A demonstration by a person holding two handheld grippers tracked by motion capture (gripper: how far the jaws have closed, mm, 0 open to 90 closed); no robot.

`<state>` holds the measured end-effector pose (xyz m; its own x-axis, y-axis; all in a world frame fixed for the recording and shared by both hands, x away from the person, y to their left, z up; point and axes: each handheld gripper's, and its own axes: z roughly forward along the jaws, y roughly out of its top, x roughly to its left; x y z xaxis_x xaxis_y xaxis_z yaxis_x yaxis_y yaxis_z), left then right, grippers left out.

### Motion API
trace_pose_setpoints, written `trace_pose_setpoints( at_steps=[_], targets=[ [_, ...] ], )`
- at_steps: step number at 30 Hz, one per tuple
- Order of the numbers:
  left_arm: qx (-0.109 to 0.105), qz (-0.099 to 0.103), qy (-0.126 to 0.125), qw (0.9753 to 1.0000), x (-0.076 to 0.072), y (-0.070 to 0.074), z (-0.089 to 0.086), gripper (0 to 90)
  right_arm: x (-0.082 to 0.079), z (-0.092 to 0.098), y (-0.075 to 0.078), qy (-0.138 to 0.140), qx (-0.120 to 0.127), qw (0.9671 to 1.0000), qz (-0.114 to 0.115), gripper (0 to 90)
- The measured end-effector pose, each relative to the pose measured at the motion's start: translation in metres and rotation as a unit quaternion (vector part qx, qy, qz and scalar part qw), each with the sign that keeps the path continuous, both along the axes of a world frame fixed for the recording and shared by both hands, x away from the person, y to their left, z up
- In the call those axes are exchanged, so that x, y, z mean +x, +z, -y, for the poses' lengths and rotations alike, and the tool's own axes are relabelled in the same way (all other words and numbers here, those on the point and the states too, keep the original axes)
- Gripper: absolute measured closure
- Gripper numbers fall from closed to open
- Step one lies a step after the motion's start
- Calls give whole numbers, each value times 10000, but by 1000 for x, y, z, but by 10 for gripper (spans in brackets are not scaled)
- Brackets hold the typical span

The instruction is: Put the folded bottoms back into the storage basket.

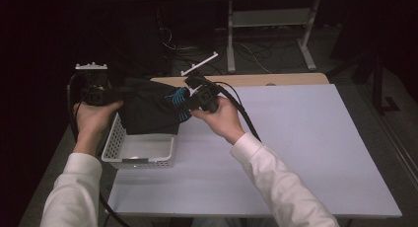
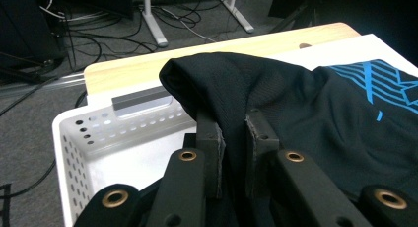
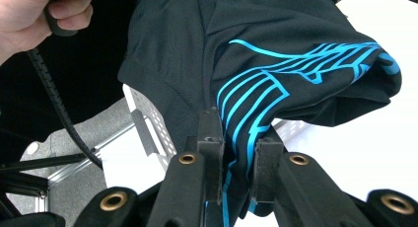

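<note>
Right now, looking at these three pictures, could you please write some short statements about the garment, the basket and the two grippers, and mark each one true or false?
1. The left gripper is shut on the black garment. True.
2. The right gripper is open and touches nothing. False: its jaws pinch the garment at the blue printed pattern.
3. The garment lies flat on the table. False: it is held up between both grippers, above the far part of the white basket.
4. The basket has perforated walls. True.
5. The basket is full of clothes. False: the visible part of its inside is bare.
</note>
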<state>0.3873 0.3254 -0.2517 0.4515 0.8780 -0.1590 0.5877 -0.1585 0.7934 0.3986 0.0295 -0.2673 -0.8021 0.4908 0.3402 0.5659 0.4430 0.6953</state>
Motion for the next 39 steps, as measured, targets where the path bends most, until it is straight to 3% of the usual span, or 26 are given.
trace_pose_setpoints(
  at_steps=[24,39],
  targets=[
    [19,-104,302,9995,4,-18,-29,790,10,-33,-23,0,116,9998,-136,778],
    [10,-207,498,9985,6,-39,-46,790,17,-49,-43,-32,176,9995,-253,778]
  ],
)
